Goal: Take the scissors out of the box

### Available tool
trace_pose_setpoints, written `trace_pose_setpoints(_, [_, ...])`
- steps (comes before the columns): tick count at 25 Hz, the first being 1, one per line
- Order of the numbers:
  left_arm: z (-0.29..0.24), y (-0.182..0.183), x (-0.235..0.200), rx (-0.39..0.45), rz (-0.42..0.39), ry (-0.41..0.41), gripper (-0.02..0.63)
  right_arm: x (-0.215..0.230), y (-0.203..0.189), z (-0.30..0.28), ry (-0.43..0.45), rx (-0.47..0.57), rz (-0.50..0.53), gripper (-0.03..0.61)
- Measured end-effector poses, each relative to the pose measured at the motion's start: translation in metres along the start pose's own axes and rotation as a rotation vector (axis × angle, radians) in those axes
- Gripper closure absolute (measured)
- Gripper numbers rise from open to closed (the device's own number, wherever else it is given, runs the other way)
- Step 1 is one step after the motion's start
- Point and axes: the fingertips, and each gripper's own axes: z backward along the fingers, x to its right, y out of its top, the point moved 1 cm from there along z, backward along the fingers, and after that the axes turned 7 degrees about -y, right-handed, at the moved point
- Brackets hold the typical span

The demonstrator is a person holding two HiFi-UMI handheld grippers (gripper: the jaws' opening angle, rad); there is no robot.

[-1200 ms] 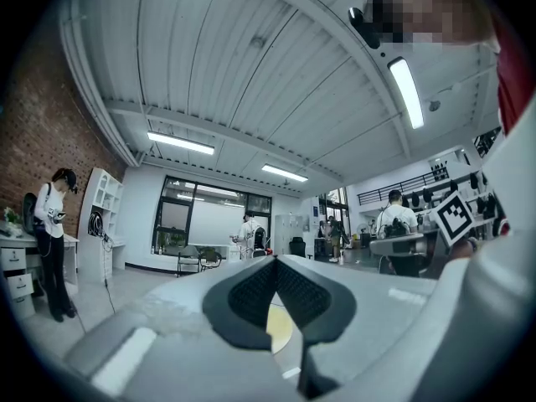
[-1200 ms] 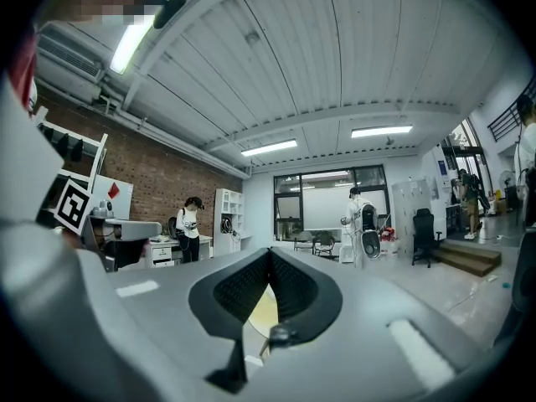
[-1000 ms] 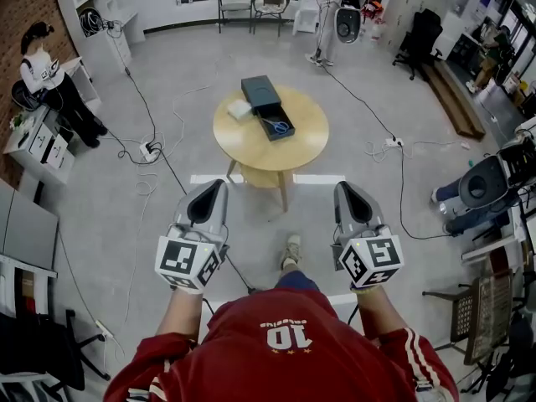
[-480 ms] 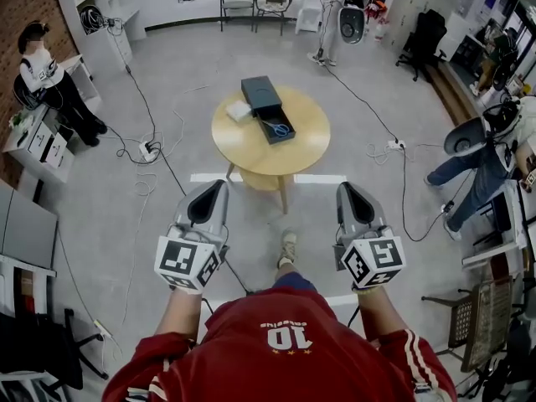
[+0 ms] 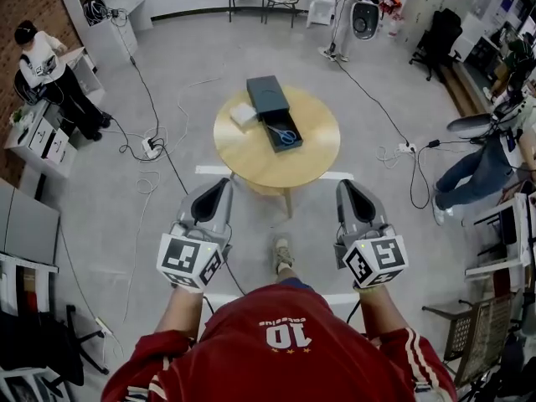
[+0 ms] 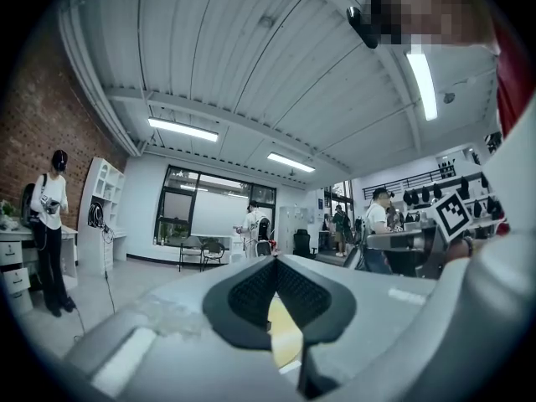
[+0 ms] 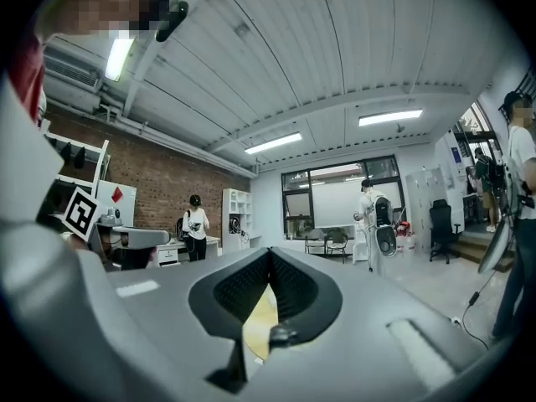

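On a round wooden table (image 5: 293, 157) ahead lies an open dark box (image 5: 280, 134) with blue-handled scissors (image 5: 286, 135) inside; its dark lid (image 5: 267, 94) sits just behind it, and a small white box (image 5: 243, 114) lies to its left. My left gripper (image 5: 220, 185) and right gripper (image 5: 344, 187) hang level over the floor, well short of the table, both shut with nothing held. In the left gripper view the shut jaw tips (image 6: 274, 261) meet, and only a sliver of yellow tabletop (image 6: 283, 335) shows. The right gripper (image 7: 269, 253) looks the same there.
Cables (image 5: 155, 141) snake across the floor left and right of the table. A person (image 5: 46, 65) stands at a desk far left; another person (image 5: 481, 170) is at the right. White tape lines (image 5: 213, 170) mark the floor before the table. Chairs (image 5: 437, 33) stand at the back.
Both grippers and the person have advanced toward the table, which now sits lower and larger in the head view. The person at right has shifted. Jaws stay shut.
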Motion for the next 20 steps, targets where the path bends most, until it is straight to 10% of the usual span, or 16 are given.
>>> trace_pose_setpoints(20, [-0.182,0.012,-0.105,-0.021,-0.019,0.077,0.611,0.082,0.021,-0.216,0.167,0.016,-0.013,0.578])
